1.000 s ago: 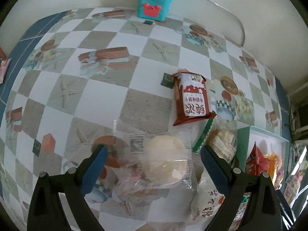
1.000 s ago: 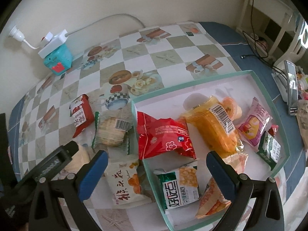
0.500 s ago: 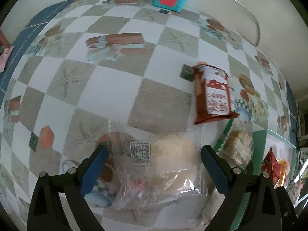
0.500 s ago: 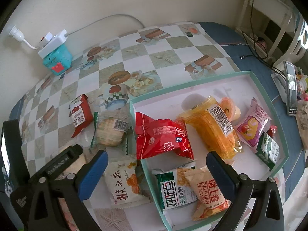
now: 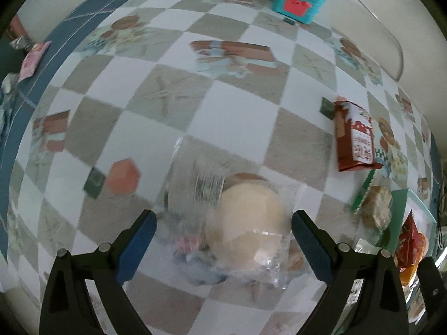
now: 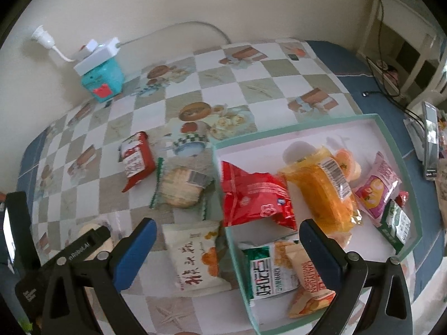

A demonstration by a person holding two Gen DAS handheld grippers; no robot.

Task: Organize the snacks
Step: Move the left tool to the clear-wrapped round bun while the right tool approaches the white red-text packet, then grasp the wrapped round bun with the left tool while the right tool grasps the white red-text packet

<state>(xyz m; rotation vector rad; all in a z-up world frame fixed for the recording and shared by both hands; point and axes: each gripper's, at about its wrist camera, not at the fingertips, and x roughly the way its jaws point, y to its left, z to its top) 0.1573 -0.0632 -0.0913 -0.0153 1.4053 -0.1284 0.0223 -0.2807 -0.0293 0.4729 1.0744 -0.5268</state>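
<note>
Fingers of our left gripper (image 5: 223, 230) spread wide around the bun pack (image 5: 237, 223) on the table (image 5: 195, 117) (we judge, to grab it), while our right gripper (image 6: 226, 237) hangs released, empty, over the tray (image 6: 402, 162).

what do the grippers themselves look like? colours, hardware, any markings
The left gripper and right gripper match: black angular finger arms with triangular cut-outs, blue pads on the inner faces, silver screws at the joints. The right wrist view shows the left unit's black body with white "Robot.AI" lettering. No cables or sleeves are visible.
</note>
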